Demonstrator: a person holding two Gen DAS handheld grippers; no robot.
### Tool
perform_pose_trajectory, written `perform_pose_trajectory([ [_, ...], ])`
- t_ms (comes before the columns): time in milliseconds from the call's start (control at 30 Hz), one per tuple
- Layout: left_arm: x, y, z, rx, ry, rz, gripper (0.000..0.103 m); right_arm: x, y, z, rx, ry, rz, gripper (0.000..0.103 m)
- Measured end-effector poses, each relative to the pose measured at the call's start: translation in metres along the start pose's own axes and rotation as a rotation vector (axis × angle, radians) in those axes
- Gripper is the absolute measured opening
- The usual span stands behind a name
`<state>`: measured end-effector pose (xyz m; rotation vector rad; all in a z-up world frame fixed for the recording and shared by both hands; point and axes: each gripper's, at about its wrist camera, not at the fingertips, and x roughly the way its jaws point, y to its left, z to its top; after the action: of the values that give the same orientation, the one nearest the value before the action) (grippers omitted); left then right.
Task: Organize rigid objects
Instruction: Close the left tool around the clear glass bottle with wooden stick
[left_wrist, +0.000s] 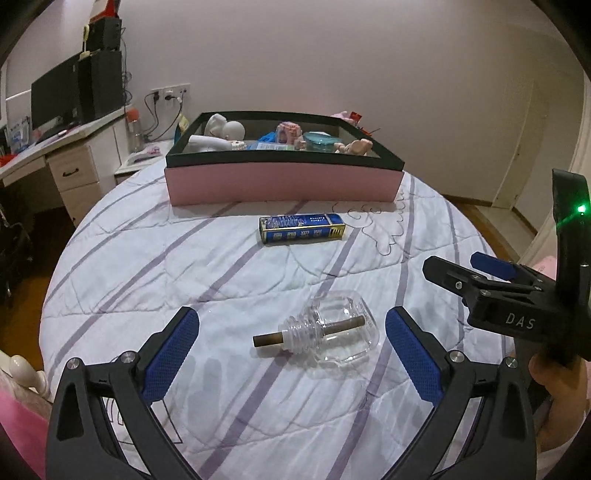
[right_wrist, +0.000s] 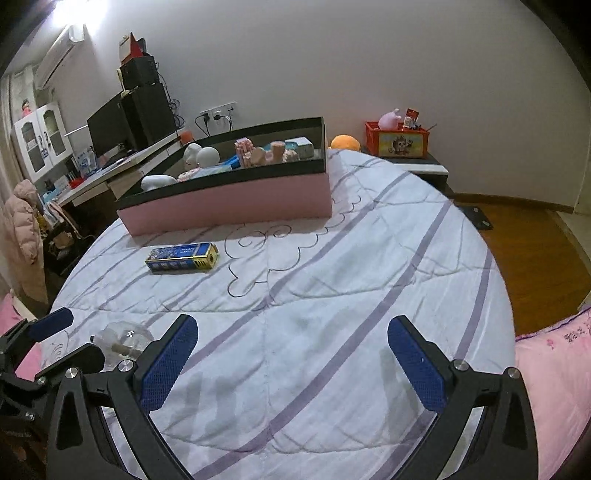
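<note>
1. A clear glass bottle (left_wrist: 334, 332) lies on its side on the bed (left_wrist: 221, 266), in the lower centre of the left wrist view. It has a squat, rounded-square body and a ribbed neck pointing left.
2. A brown stick (left_wrist: 295, 332) runs through the neck, one end inside the glass body, the other jutting out to the left.
3. The left gripper (left_wrist: 291, 347) is spread wide and holds nothing; the bottle lies between its blue-padded fingers (left_wrist: 171, 354), clear of both.
4. A blue and gold rectangular tin (left_wrist: 302, 229) lies flat on the quilt in the middle of the frame, between the bottle and the box.
5. A pink box with a black rim (left_wrist: 284, 182) sits at the upper centre, filled with small toys and figurines.
6. The right gripper (right_wrist: 293, 363) is fully spread and empty over bare striped quilt; the bottle shows at that view's lower left edge.
</note>
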<state>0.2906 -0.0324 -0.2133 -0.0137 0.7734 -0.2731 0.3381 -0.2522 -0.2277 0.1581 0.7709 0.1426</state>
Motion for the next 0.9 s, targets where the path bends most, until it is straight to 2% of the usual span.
perform_pose_trajectory([
  [167, 0.002, -0.009, -0.004, 0.010, 0.000, 0.051, 0.103, 0.004, -0.002, 0.000, 0.016, 0.017, -0.006, 0.103],
  [367, 0.017, -0.019, -0.012, 0.030, 0.059, 0.074, 0.103, 0.007, -0.003, -0.001, 0.022, 0.034, -0.016, 0.103],
  [600, 0.031, -0.027, -0.004, 0.071, 0.095, 0.142, 0.103, 0.009, -0.005, -0.001, 0.041, 0.040, -0.005, 0.103],
  [633, 0.035, -0.028, -0.003, 0.078, 0.110, 0.142, 0.101, 0.009, -0.005, -0.001, 0.040, 0.041, -0.005, 0.103],
  [733, 0.036, -0.025, -0.003, 0.062, 0.109, 0.121, 0.078, 0.009, -0.005, -0.001, 0.045, 0.042, 0.000, 0.103],
  [800, 0.034, -0.021, -0.003, 0.053, 0.103, 0.108, 0.078, 0.010, -0.006, -0.001, 0.047, 0.044, 0.001, 0.103],
  [900, 0.031, -0.018, -0.004, 0.068, 0.092, 0.128, 0.078, 0.011, -0.005, 0.000, 0.039, 0.050, -0.009, 0.103],
])
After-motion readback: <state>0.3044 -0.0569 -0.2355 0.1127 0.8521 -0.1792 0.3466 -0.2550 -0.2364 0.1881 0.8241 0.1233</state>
